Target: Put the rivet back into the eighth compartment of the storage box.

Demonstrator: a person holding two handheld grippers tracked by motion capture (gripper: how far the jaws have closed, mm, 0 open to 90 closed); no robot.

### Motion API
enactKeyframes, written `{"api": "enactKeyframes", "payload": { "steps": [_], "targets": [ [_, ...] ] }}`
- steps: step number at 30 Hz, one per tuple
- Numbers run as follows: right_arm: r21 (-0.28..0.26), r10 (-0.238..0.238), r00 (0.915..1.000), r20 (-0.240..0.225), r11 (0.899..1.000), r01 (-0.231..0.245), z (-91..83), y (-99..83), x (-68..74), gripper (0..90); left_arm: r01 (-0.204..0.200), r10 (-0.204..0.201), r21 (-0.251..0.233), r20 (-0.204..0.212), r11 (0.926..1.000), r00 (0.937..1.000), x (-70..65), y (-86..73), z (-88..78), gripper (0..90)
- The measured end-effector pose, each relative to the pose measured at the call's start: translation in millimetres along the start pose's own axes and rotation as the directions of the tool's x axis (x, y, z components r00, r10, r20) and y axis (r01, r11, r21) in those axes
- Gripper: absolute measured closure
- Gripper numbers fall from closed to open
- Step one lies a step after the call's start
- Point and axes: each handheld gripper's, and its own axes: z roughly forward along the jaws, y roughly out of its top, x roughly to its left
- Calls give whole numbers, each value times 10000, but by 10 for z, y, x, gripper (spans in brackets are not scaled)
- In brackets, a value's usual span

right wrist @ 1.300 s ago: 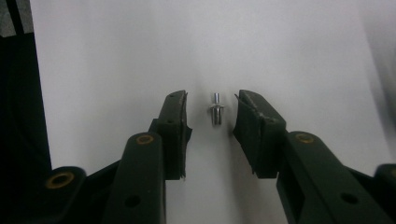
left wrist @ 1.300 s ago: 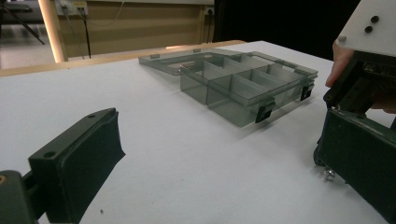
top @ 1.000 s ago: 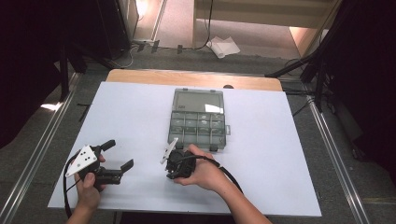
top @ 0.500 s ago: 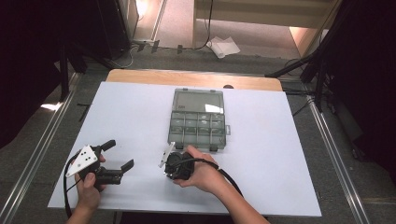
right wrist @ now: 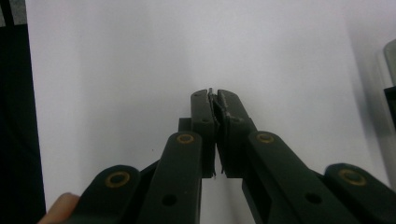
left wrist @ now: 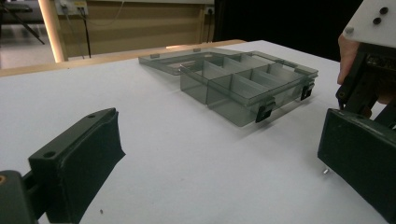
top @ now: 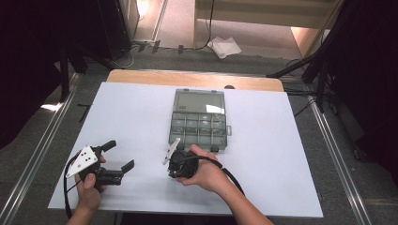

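Two grippers low on a white table, open box ahead.

The right gripper (top: 177,161) has its jaws pressed together on a tiny metal bit (right wrist: 212,92), just before the box's (top: 199,122) near edge. The left gripper (top: 112,159), jaws spread and empty, sits well apart over bare table (top: 131,108). A dark room surrounds it.

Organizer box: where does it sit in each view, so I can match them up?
High view: organizer box, lid open, at the centre of the table.
Left gripper view: upper centre-right, seen between the two open jaws.
Right gripper view: probably the grey sliver at the right edge.
Shared landmark: the white table sheet under everything.
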Motion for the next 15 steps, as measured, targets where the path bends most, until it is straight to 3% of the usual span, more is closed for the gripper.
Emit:
{"api": "enactKeyframes", "payload": {
  "steps": [4,15],
  "targets": [
    [-131,-140,9999,-5,9998,140,-41,-18,-37,879,0,0,5,-1,10000,10000,-1,0,0,0],
    [-104,110,9999,9,9999,-110,-144,-77,-103,879,-22,22,20,-20,10000,10000,-2,1,0,0]
  ]
}}
